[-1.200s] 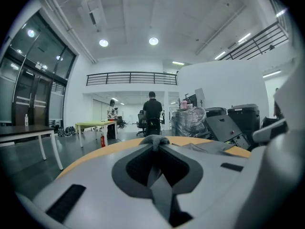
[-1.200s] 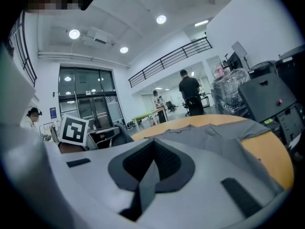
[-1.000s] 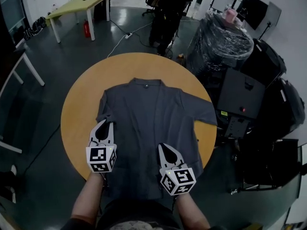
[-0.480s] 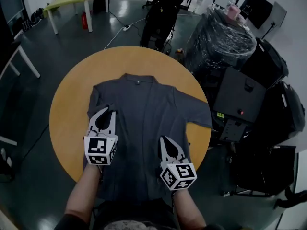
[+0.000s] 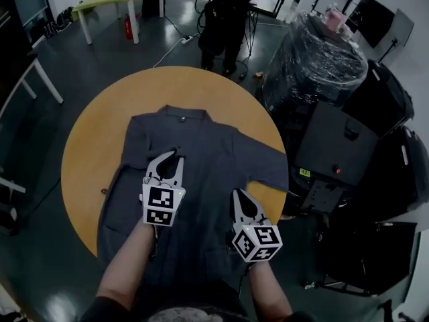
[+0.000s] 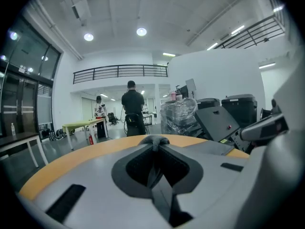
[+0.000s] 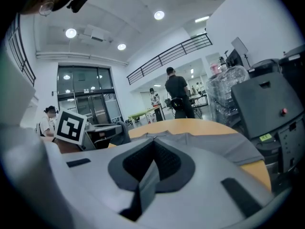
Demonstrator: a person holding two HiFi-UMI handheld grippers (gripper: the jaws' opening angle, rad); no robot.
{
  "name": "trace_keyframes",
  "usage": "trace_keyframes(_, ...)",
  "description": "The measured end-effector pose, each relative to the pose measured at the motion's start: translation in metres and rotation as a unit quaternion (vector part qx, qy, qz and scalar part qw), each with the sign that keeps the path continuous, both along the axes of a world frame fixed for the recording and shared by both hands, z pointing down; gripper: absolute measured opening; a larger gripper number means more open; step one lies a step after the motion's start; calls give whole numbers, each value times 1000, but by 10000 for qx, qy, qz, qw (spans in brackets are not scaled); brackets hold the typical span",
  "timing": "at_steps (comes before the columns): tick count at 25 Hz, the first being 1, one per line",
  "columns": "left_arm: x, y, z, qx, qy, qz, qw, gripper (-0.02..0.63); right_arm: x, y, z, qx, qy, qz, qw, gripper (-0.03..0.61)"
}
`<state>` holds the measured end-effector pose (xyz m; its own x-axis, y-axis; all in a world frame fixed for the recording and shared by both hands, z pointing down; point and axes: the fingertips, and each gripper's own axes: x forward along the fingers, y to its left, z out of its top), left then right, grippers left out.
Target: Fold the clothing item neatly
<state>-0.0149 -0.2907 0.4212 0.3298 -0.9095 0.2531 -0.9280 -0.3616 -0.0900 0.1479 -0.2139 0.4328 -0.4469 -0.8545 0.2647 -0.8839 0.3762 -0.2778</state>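
**Two thin pinches on a shirt that can slide**

The round worktop (image 5: 87, 159) is smooth. The grey shirt (image 5: 214, 139) lies spread on it, collar (image 5: 182, 116) at the far side and body running back toward the person. My guess is that a sideways pull drags the whole shirt across the wood instead of folding it, since nothing pins it down.

The hem seems to run over the near edge. Its weight could pull the cloth back and crease the fold.

The right sleeve (image 5: 265, 170) reaches close to the rim. A quick lift could drop it over the side.

The left gripper (image 5: 173, 157) sits further up the shirt than the right gripper (image 5: 238, 194). Both pairs of jaws are clenched on grey cloth: a small bunch shows at the left tips (image 6: 155, 140) and a narrow strip runs between the right ones (image 7: 153, 142). A bite that small can slip out under tension. With the grippers set unevenly, the fold line could also come out slanted.

The arms and grippers cover the near hem. The left sleeve is hard to pick out in the dark cloth. I cannot tell how many layers each pinch holds.
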Motion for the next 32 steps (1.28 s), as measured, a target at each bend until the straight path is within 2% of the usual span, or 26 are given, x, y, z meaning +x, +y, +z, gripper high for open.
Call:
trace_keyframes(4, 26, -3, 27, -262, -246, 163, 9992, 38, 12, -2, 7, -86, -86, 26, 9999, -11)
trace_keyframes(6, 40, -4, 46, -528, -403, 324, 9973, 38, 15, -1, 11, -134, -116, 19, 9998, -11)
trace_keyframes(10, 71, 2, 82, -1086, -712, 821, 9881, 38, 19, 2, 20, -215, -162, -17, 9996, -11)
trace_keyframes(13, 93, 9, 97, -1268, -845, 1160, 9815, 38, 23, 1, 26, -263, -178, -21, 9995, -11)
trace_keyframes(21, 115, 24, 125, -1671, -948, 1442, 9707, 40, 28, -4, 36, -359, -195, -49, 9992, -11)
trace_keyframes(24, 117, 30, 131, -1878, -892, 1574, 9654, 83, 25, -6, 36, -385, -201, -105, 9990, -11)
trace_keyframes(25, 119, 33, 132, -1932, -849, 1655, 9634, 122, 23, -6, 36, -392, -199, -124, 9990, -11)
trace_keyframes(27, 122, 40, 133, -1973, -813, 1782, 9606, 143, 22, -6, 38, -403, -195, -153, 9989, -11)
trace_keyframes(29, 123, 46, 130, -1914, -793, 1795, 9617, 144, 21, -7, 40, -408, -203, -172, 9988, -11)
trace_keyframes(32, 118, 54, 119, -1736, -636, 1624, 9692, 144, 20, -9, 41, -400, -180, -230, 9988, -11)
